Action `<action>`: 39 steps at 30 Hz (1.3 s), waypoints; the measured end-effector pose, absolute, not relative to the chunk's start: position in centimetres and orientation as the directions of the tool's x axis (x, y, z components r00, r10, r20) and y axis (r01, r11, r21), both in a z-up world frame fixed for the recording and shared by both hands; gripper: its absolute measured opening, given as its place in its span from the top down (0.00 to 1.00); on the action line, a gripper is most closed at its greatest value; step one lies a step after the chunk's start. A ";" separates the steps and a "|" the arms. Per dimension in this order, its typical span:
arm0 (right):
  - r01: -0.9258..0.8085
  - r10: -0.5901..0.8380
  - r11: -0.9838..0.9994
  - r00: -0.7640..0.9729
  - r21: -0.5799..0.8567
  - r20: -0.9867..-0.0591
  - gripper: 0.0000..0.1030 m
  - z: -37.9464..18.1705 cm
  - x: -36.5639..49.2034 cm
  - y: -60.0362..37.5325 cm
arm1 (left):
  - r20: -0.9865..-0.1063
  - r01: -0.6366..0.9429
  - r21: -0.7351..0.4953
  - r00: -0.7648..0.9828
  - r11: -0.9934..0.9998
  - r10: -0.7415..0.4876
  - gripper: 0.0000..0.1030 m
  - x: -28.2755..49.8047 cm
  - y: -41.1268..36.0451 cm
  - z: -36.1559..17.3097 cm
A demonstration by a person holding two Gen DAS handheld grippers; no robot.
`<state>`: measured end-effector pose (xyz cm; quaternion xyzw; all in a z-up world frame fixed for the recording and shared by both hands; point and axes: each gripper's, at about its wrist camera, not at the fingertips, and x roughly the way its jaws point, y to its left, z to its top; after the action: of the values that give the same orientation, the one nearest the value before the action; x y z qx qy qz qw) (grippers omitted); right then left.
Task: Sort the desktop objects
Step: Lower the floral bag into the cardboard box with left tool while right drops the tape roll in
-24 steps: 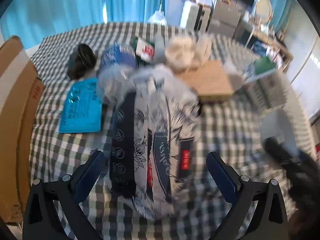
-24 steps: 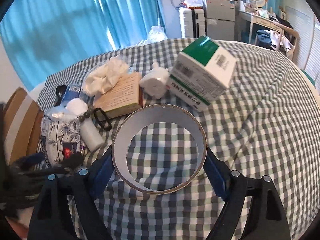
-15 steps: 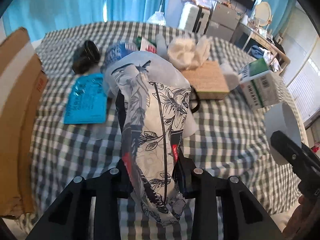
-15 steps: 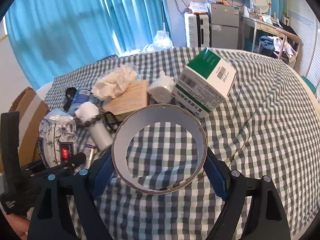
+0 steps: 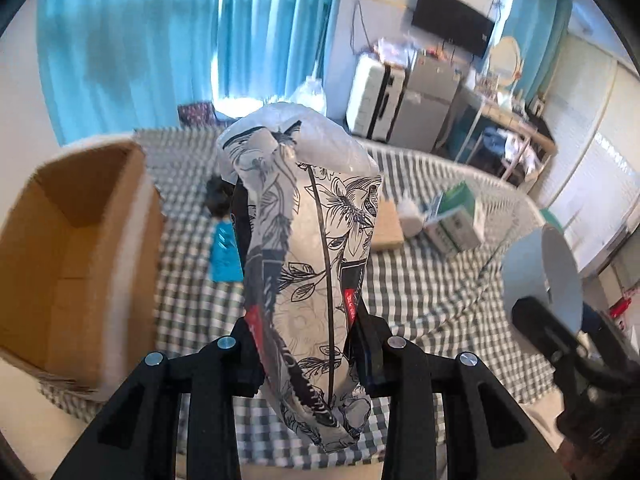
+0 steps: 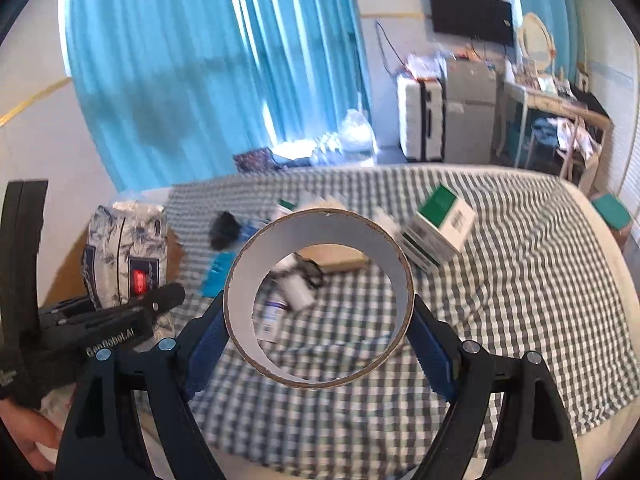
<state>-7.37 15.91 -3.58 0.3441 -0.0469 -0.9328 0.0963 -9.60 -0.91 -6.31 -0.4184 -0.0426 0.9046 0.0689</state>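
My left gripper (image 5: 306, 340) is shut on a floral tissue pack (image 5: 308, 248) and holds it upright above the checked table (image 5: 432, 300). The pack also shows in the right wrist view (image 6: 126, 248), at the left. My right gripper (image 6: 318, 340) is shut on a cardboard tape ring (image 6: 318, 296), held in the air over the table's near side. The ring shows in the left wrist view (image 5: 540, 276) at the right. An open cardboard box (image 5: 76, 256) stands at the table's left edge, beside the tissue pack.
On the table lie a green-and-white box (image 6: 438, 228), a tan pad (image 6: 340, 258), a white bottle (image 6: 298, 290), a blue packet (image 5: 226, 254) and a black item (image 6: 224, 230). Blue curtains, suitcases and a desk stand behind.
My left gripper closed on the tissue pack and lifted it off the table, toward the cardboard box. My right gripper rose with the ring still in it.
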 end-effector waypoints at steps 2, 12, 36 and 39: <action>0.179 -0.238 -0.971 -0.751 0.157 -0.616 0.19 -2.1 -6.8 14.2 | -0.728 -0.078 -0.139 -0.667 -0.987 0.155 0.66 -8.7 -2.9 -4.3; 0.398 -0.448 -0.892 -0.719 0.214 -0.532 0.19 3.5 -6.5 3.9 | -0.703 0.087 -0.108 -0.711 -0.990 0.014 0.66 -7.6 -14.7 -0.5; 0.517 -0.644 -0.748 -0.415 0.416 -0.643 0.16 -5.0 -16.2 -13.0 | -0.792 0.250 -0.115 -0.607 -0.961 -0.063 0.42 -7.6 -27.4 -7.9; 0.481 -0.612 -0.778 -0.431 0.404 -0.663 0.12 -4.4 -16.7 -13.0 | -0.794 0.253 -0.138 -0.606 -0.958 -0.046 0.31 -7.0 -27.4 -7.9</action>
<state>-16.66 -12.97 -4.42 0.4232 -0.0770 -0.8425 0.3244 -6.97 -27.36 -7.93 -0.4360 -0.1189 0.8881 -0.0841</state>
